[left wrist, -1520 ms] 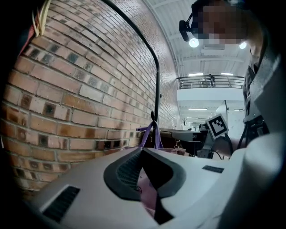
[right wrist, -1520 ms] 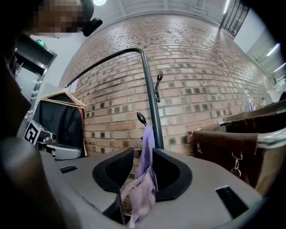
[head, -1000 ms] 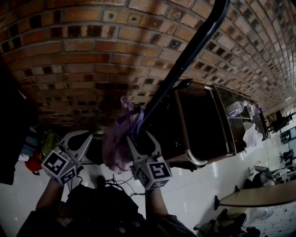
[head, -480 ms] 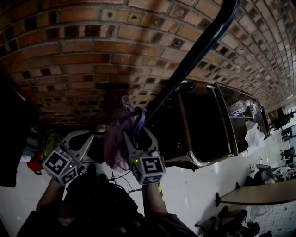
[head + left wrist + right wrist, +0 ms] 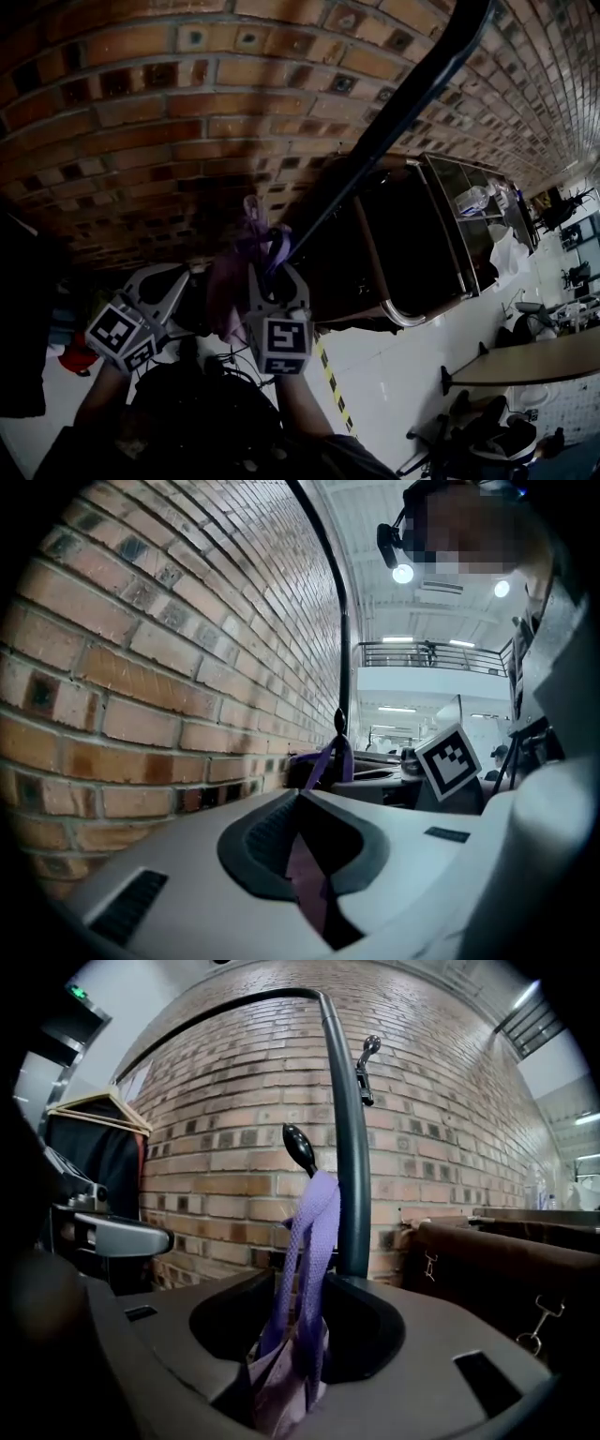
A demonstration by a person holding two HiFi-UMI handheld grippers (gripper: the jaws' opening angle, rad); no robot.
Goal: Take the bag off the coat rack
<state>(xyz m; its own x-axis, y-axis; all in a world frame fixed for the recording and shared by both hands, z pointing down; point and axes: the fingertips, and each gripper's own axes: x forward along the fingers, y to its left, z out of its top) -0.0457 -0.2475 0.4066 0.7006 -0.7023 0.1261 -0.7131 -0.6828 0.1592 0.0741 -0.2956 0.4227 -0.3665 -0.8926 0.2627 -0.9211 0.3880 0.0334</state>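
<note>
A pale purple bag (image 5: pixel 225 292) hangs by its purple strap (image 5: pixel 311 1227) from a black knob hook (image 5: pixel 300 1147) on the black coat rack pole (image 5: pixel 394 112). My right gripper (image 5: pixel 272 274) is right under the hook. The strap runs down between its jaws (image 5: pixel 300 1286), which are closing, and the pads do not press on it. Bag fabric shows low in that gap. My left gripper (image 5: pixel 164 279) stands open just left of the bag. Along its jaws (image 5: pixel 302 808) I see the strap (image 5: pixel 328 757) on the hook and a strip of purple fabric.
A brick wall (image 5: pixel 169 112) stands close behind the rack. A dark brown cabinet (image 5: pixel 412 244) is to the right of the pole. A dark garment on a hanger (image 5: pixel 103 1157) hangs at the left. A second hook (image 5: pixel 366 1054) sits higher on the pole. A table (image 5: pixel 534 361) stands at the far right.
My right gripper has crept up and left along the strap toward the hook, and its fingers stand narrower than before. The left gripper has hardly moved.
</note>
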